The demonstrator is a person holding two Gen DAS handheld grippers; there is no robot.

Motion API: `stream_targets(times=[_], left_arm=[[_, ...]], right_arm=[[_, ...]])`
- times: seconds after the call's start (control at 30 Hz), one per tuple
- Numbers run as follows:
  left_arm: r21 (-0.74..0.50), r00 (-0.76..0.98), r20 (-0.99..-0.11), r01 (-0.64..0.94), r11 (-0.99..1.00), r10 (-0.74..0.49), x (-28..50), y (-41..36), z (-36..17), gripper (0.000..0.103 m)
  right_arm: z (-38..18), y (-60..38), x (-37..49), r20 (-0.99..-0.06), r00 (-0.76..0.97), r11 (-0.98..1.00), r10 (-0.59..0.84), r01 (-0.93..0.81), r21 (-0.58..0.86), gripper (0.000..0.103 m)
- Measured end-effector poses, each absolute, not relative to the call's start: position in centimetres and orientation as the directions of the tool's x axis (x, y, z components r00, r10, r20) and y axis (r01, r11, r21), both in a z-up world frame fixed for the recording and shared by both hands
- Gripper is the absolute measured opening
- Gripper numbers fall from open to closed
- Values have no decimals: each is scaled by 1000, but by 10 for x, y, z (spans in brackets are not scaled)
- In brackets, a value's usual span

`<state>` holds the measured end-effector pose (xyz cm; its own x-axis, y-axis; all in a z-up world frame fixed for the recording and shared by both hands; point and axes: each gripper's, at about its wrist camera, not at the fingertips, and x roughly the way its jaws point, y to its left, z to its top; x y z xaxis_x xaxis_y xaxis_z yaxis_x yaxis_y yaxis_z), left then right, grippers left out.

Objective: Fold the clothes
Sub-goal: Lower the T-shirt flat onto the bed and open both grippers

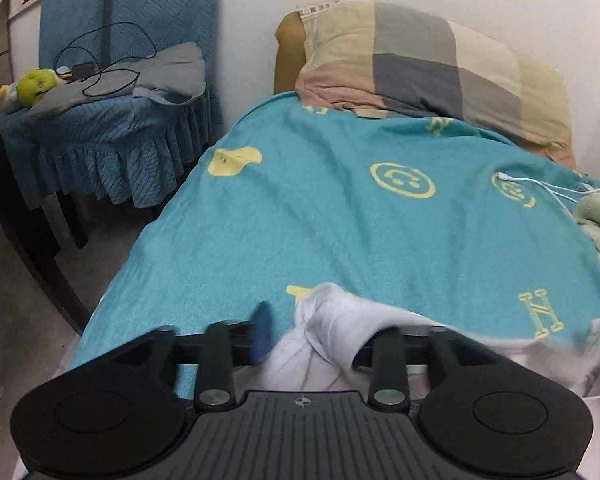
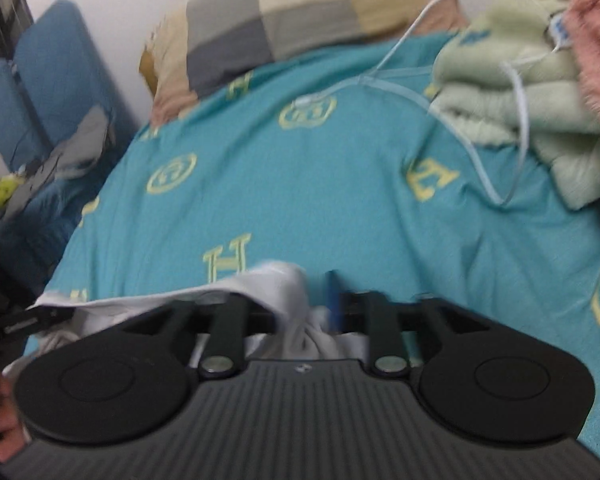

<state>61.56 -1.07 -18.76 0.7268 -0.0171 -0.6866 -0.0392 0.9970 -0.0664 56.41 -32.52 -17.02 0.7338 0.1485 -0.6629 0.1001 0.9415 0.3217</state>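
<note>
A white garment (image 1: 340,332) lies at the near edge of a teal bedsheet (image 1: 340,208) with yellow prints. My left gripper (image 1: 296,336) is shut on a bunched edge of it, with one blue finger pad (image 1: 262,332) showing to the left of the cloth. In the right wrist view the same white garment (image 2: 276,288) stretches to the left. My right gripper (image 2: 316,300) is shut on its other bunched end, and a blue pad (image 2: 333,300) shows beside the cloth. The left gripper's body (image 2: 16,320) shows at the left edge.
A checked pillow (image 1: 432,64) lies at the head of the bed. Folded green cloth (image 2: 520,92) and a pink fluffy item (image 2: 596,60) sit at the right, with a white cable (image 2: 480,168) across the sheet. A blue-covered chair (image 1: 100,120) with a plush toy stands to the left.
</note>
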Motion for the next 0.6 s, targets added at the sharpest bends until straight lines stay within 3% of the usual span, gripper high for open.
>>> stream_targets(times=[0.03,0.07,0.33,0.6], left_arm=[[-67,728,-686,-34,997,-21,611,-10,-183,87],[-66,728,-685,-25,997,-27,605,-8,-177,94],[-62,715,-696,33,998,-67,496,-5,-88,100],[-62,771,-629,79,995,-100,317,3,-17,101]], right_arm=[[-167,-325,561,-666,727,938,166,93,335,64],[-163,-325,559,-671,719,934,182,86,346,80],[-118,-317,504,-714,669,936,208,76,344,80],[-52,-322,354,-624,750,889,221,107,444,80]])
